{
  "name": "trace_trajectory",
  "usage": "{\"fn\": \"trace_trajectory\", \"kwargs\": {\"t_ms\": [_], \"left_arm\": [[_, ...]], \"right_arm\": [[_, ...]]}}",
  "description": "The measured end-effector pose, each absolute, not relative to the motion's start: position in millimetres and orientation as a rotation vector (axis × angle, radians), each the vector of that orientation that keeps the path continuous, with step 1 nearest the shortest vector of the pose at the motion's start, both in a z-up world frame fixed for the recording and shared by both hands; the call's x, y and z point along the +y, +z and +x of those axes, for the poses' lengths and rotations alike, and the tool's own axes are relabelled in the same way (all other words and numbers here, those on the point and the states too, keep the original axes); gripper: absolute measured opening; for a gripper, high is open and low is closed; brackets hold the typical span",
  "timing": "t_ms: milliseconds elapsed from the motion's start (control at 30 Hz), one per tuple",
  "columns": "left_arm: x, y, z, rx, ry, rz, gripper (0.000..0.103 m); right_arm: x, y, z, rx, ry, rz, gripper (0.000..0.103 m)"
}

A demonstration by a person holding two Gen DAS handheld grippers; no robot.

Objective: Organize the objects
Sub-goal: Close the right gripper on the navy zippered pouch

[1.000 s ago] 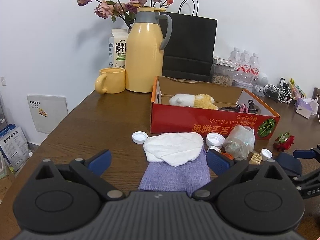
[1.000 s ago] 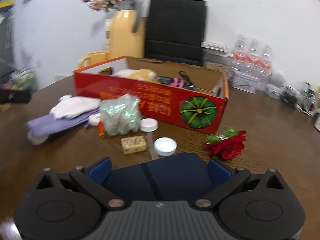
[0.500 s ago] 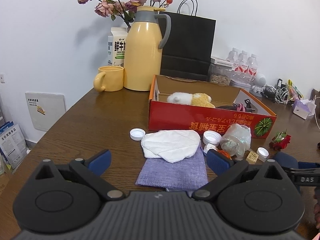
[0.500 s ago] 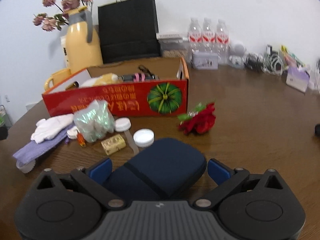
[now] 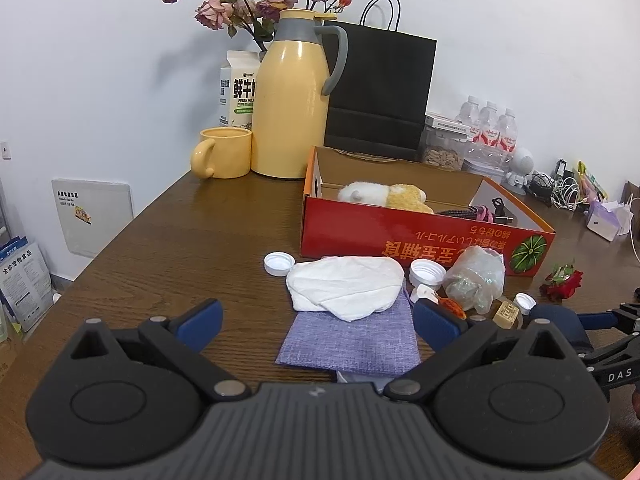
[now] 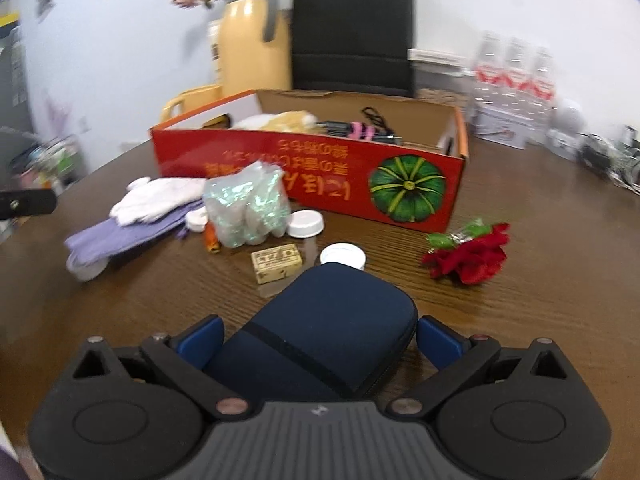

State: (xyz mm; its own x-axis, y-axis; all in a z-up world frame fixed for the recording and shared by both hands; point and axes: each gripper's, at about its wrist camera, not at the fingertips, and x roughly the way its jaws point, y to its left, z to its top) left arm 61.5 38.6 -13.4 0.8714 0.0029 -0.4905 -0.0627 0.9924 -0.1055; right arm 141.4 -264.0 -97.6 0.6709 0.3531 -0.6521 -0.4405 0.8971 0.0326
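A navy zip case point(image 6: 320, 336) lies on the brown table between the fingers of my right gripper point(image 6: 318, 336), which stands wide open around it without clamping it. The case also shows in the left wrist view point(image 5: 560, 322). My left gripper point(image 5: 316, 322) is open and empty, hovering over a purple cloth pouch point(image 5: 352, 340) with a white cloth point(image 5: 346, 286) on it. A red open box point(image 5: 424, 236) holds a plush toy point(image 5: 384, 196) and cables. A clear plastic bag point(image 6: 248, 210), white caps point(image 6: 306, 224), a small tan block point(image 6: 276, 262) and a red fabric rose point(image 6: 470, 256) lie in front of the box.
A yellow thermos jug point(image 5: 294, 96), yellow mug point(image 5: 222, 152), milk carton point(image 5: 238, 88), dried roses and a black paper bag point(image 5: 380, 92) stand at the back. Water bottles point(image 5: 490, 130) and tangled cables point(image 5: 560, 190) are at the back right. The table's left edge curves away nearby.
The right wrist view has swung to the left and blurred; the case stays between the right gripper's open fingers. The left gripper has barely shifted over the pouch.
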Motion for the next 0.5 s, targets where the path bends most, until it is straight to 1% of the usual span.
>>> {"fn": "trace_trajectory", "kwargs": {"t_ms": [100, 333, 500], "left_arm": [[38, -13, 61, 0.509, 0.032, -0.118, 0.103], [37, -13, 61, 0.511, 0.026, -0.121, 0.103], [37, -15, 61, 0.517, 0.019, -0.132, 0.103]], "right_arm": [[-265, -96, 140, 0.704, 0.426, -0.118, 0.101], [-266, -94, 116, 0.648, 0.214, 0.032, 0.1], [-256, -103, 118, 0.689, 0.14, 0.037, 0.101]]}}
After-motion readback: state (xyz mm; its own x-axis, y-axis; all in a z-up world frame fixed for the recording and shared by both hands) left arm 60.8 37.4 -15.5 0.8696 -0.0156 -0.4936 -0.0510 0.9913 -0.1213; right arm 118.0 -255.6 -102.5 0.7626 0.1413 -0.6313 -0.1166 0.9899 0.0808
